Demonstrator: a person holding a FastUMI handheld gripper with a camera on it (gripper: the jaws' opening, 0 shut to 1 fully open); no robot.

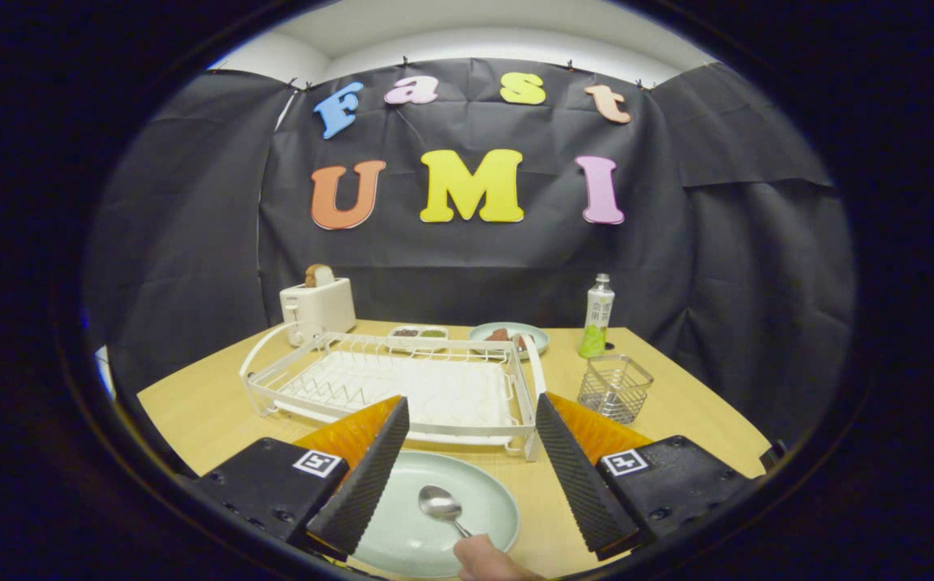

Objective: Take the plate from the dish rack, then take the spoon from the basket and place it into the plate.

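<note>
The toaster (319, 304) stood far ahead to the left, at the worktop's (192, 407) back edge. The rack (402, 383) lay just beyond the fingers, its near rim close to their tips. The tool (472, 420) was wide open and held nothing. Between the fingers, near the worktop's front edge, sat the plate (402, 532) with the spoon (444, 508) resting in it, a hand (487, 561) touching the spoon's handle. Bare worktop showed between plate and right finger. Beyond the right finger stood the basket (614, 387), apart from the rack, with a bottle (597, 316) behind it.
</note>
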